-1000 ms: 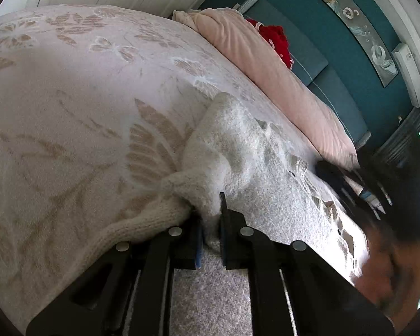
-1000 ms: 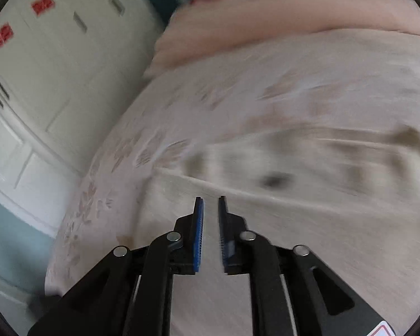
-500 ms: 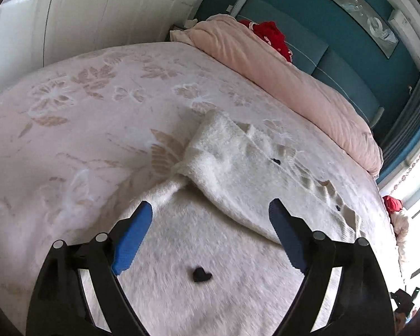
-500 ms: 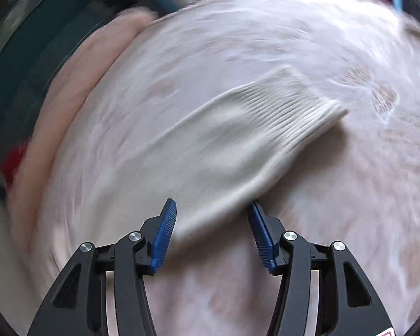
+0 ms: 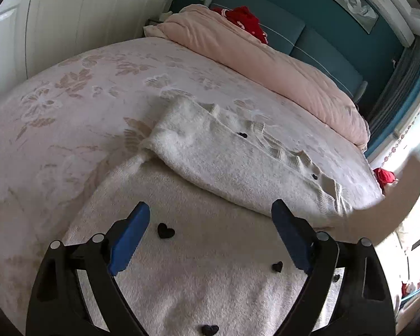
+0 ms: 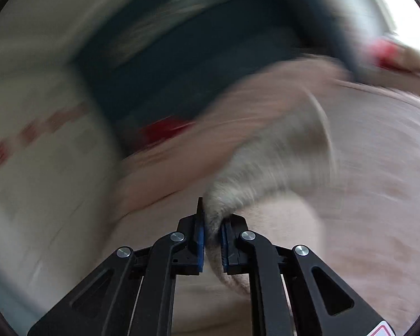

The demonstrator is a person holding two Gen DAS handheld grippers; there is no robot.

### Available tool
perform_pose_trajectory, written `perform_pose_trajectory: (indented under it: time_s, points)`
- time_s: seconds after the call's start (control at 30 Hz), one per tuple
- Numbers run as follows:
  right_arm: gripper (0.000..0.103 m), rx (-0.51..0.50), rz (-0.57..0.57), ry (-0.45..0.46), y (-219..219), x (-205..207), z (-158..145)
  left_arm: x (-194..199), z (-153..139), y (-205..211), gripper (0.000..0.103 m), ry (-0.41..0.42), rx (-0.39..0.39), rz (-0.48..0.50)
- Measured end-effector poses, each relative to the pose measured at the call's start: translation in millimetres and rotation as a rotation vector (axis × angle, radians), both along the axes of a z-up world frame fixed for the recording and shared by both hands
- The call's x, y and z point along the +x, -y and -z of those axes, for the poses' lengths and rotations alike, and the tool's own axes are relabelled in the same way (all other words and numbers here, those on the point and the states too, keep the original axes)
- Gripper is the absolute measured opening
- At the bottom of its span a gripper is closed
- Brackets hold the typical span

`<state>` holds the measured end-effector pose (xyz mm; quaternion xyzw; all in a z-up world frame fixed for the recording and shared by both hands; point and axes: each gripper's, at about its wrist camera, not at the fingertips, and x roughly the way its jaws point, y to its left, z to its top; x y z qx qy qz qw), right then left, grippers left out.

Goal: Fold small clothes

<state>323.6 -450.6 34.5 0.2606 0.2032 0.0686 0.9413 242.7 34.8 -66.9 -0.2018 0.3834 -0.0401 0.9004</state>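
Left gripper [image 5: 207, 235] gaped, idle above cardigan [image 5: 238, 165] | right gripper [image 6: 212, 235] clamped on sleeve [image 6: 268, 165] | we judged: fast swing could drag the fold askew.

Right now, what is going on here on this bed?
A person with two handheld grippers is folding a fluffy cream knitted cardigan with small black heart buttons on a pink floral bedspread. The left gripper hangs open above the cardigan's body, holding nothing; one sleeve already lies folded across it. The right gripper is shut on a cream knit sleeve and is moving fast, since its view is badly blurred. A pale pink duvet lies bunched at the headboard end.
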Motion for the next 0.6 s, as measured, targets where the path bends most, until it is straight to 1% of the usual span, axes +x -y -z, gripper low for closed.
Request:
perform_pose_trajectory:
  time_s: [0.03, 0.07, 0.1, 0.17, 0.2, 0.23, 0.27, 0.3, 0.33, 0.37, 0.4, 0.43, 0.47, 0.5, 0.53, 0.57, 0.6]
  points:
    - [0.012, -0.004, -0.085, 0.005, -32, 12, -2, -2, -1, -1, 0.087, 0.001, -0.004, -0.006]
    - [0.015, -0.012, -0.196, -0.002, -74, 27, -1, -3, -2, -3, 0.087, 0.001, -0.008, -0.011]
    - [0.015, -0.044, -0.287, -0.019, -116, 40, 5, -3, -3, -7, 0.087, -0.001, -0.009, -0.020]
    - [0.017, -0.148, -0.354, -0.043, -170, 48, 24, -2, -7, -13, 0.087, 0.003, -0.029, -0.018]
    - [0.018, -0.174, -0.361, -0.055, -182, 45, 33, 1, -11, -17, 0.089, 0.008, -0.039, -0.012]
    - [0.020, -0.169, -0.346, -0.073, -182, 37, 48, 4, -14, -21, 0.091, 0.016, -0.045, -0.006]
    - [0.028, -0.147, -0.328, -0.087, -172, 29, 57, 8, -16, -24, 0.093, 0.022, -0.054, 0.000]
    - [0.033, -0.111, -0.292, -0.111, -160, 20, 68, 16, -15, -28, 0.094, 0.020, -0.075, 0.012]
    - [0.040, -0.071, -0.225, -0.149, -136, 7, 86, 24, -13, -30, 0.095, 0.009, -0.095, 0.021]
    - [0.042, -0.059, -0.169, -0.186, -121, -7, 97, 34, -9, -31, 0.095, -0.009, -0.118, 0.028]
    - [0.042, -0.063, -0.114, -0.229, -103, -22, 110, 49, 0, -30, 0.095, -0.046, -0.158, 0.036]
    - [0.042, -0.075, -0.053, -0.295, -86, -37, 131, 60, 9, -29, 0.095, -0.076, -0.185, 0.042]
    - [0.042, -0.072, -0.020, -0.339, -71, -48, 143, 72, 19, -27, 0.095, -0.112, -0.207, 0.038]
    - [0.042, -0.060, 0.010, -0.378, -61, -55, 154, 86, 36, -23, 0.095, -0.174, -0.224, 0.024]
    - [0.042, -0.043, 0.040, -0.411, -49, -62, 165, 96, 49, -21, 0.095, -0.232, -0.244, 0.005]
    - [0.042, -0.028, 0.061, -0.429, -38, -64, 173, 101, 59, -20, 0.095, -0.266, -0.273, -0.008]
    - [0.043, -0.021, 0.081, -0.444, -34, -65, 180, 105, 73, -21, 0.095, -0.309, -0.305, -0.046]
